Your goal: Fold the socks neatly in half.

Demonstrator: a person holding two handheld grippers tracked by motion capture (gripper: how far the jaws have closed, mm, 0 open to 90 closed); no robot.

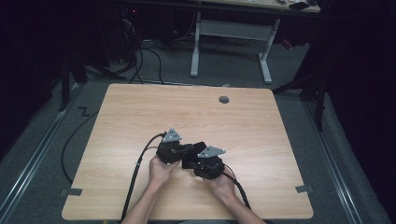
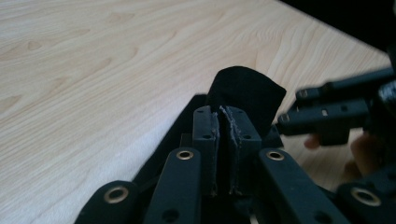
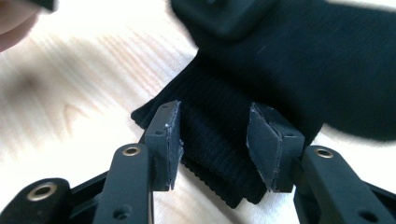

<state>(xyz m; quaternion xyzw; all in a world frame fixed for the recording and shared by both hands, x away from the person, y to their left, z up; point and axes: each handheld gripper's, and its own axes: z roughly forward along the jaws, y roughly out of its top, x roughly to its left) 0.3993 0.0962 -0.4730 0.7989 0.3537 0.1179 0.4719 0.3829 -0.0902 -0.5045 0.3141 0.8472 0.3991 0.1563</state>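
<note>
Left tongs (image 2: 226,135) are clamped on a black ribbed cloth (image 3: 224,126) lying near the middle of the tabletop (image 1: 140,107). Right tongs (image 3: 212,140) stand wide, straddling the cloth's folded edge without pressing it.

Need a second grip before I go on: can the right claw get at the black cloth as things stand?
Probably yes. The right claw stands open with the ribbed black cloth already between its pads; the left claw pinches another part, not blocking it.

Black two-jaw tools (image 1: 187,154), brass screws, grey three-cornered plates, trailing black cables
</note>
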